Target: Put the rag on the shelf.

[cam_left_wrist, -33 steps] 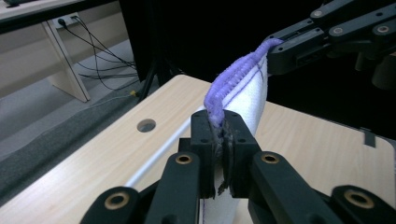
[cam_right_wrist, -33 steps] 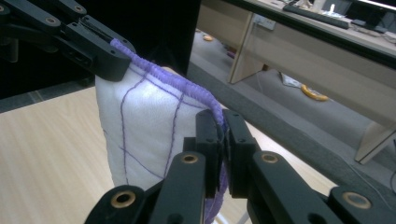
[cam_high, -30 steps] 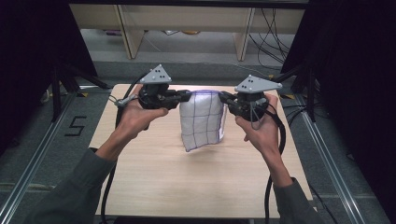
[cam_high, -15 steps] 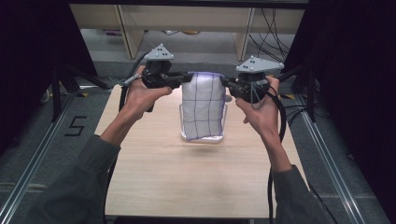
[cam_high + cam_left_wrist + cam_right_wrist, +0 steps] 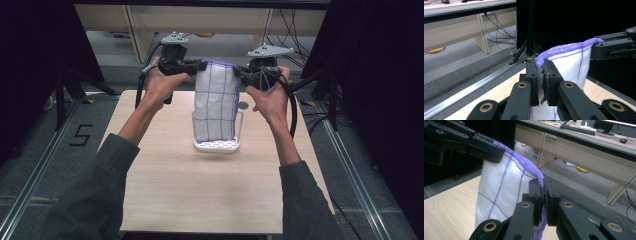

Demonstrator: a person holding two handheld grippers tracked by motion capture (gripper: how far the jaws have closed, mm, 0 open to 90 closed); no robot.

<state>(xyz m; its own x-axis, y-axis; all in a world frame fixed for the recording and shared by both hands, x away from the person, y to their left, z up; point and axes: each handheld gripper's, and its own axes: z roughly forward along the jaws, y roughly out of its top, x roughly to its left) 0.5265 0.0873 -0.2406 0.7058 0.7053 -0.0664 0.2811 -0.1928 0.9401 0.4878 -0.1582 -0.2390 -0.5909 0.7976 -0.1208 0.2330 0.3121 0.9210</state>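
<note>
White terry cloth [image 5: 216,105] with a purple grid and purple hem is held hanging by its two top corners, the left gripper [image 5: 196,65] and right gripper [image 5: 239,74] each clamped tight on one, its lower end inside a clear basket [image 5: 216,145] on the wooden table [image 5: 200,195]. It is judged soft, light and limp, best taken at the thicker hem. The basket is seen from the high view, while the pinched hem [image 5: 564,47] is shown close in the gripper views.

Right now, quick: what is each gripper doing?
Left gripper: closed on the cloth's purple-edged top corner.
Right gripper: closed on the cloth's other top corner.
</note>
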